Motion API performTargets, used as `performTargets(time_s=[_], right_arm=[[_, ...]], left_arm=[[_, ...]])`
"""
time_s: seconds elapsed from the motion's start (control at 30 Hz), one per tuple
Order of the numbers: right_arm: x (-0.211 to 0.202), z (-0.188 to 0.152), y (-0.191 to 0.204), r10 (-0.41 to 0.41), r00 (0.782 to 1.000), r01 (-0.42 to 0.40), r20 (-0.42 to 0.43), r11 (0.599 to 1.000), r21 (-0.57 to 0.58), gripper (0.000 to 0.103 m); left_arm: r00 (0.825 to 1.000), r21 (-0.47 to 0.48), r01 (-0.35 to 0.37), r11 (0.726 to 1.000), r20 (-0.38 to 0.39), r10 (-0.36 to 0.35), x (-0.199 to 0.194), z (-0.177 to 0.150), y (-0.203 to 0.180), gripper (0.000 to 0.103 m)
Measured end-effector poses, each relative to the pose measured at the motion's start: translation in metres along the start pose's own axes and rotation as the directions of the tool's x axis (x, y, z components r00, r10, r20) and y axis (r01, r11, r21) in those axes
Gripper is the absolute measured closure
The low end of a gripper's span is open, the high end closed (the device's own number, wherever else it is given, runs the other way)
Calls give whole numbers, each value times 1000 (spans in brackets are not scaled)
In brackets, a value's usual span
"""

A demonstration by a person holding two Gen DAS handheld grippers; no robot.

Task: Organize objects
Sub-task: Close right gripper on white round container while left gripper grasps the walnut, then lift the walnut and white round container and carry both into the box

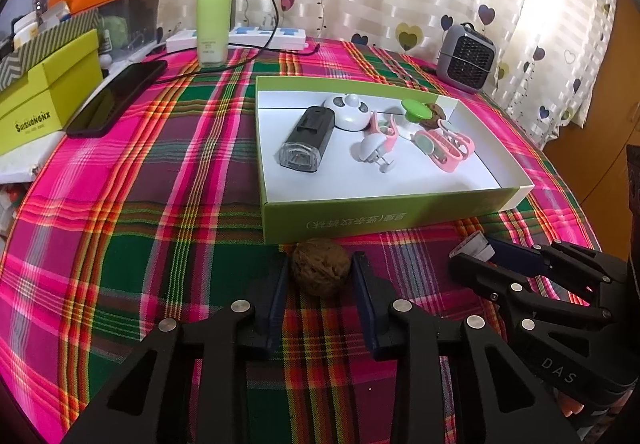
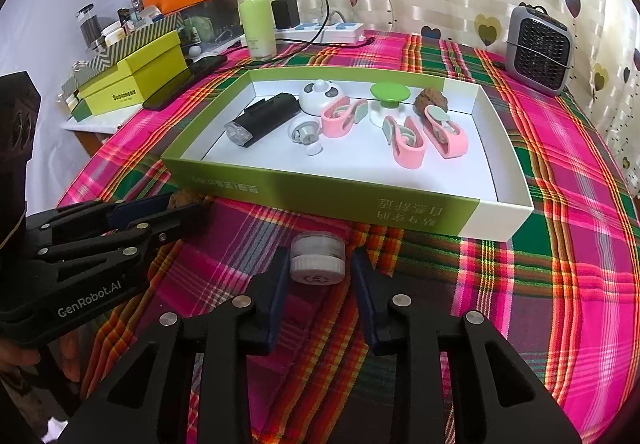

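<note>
Left tongs [image 1: 320, 272] stand apart, straddling a walnut [image 1: 321, 271] without contact; right tongs [image 2: 320, 264] likewise apart around a small jar [image 2: 317, 259]. Just beyond both lies the green box [image 2: 320, 200]. Recommend centring each item before closing, then lifting clear of the near wall.

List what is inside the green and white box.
Inside the box: a black light, a white panda-faced gadget, a small white wheeled piece, three pink clips, a green-topped knob and a walnut. The floor beneath them is hidden.
</note>
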State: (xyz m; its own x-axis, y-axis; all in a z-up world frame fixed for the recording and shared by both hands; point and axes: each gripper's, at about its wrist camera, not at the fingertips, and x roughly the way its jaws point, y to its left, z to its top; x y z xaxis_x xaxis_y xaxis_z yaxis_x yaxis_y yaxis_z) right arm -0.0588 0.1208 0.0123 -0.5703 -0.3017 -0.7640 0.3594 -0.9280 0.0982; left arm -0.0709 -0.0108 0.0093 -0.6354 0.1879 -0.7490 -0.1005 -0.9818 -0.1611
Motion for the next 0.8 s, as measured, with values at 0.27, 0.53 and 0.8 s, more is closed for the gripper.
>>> performTargets(time_s=[0.27,0.53,0.8], right_arm=[[-1,0,1,4,1000,-4,7,1000,-4,75],[-2,-1,1,3,1000,-3,12,1000,-2,75],[-9,-1,-1,8,1000,-8,29,1000,3,75]], left_arm=[[1000,6,5,1000,1,-5,-2,-1,-1,74],[1000,9,6,1000,1,-6,-3,-1,-3,74],[1000,25,12,1000,25,-13,-12,0,-10,74]])
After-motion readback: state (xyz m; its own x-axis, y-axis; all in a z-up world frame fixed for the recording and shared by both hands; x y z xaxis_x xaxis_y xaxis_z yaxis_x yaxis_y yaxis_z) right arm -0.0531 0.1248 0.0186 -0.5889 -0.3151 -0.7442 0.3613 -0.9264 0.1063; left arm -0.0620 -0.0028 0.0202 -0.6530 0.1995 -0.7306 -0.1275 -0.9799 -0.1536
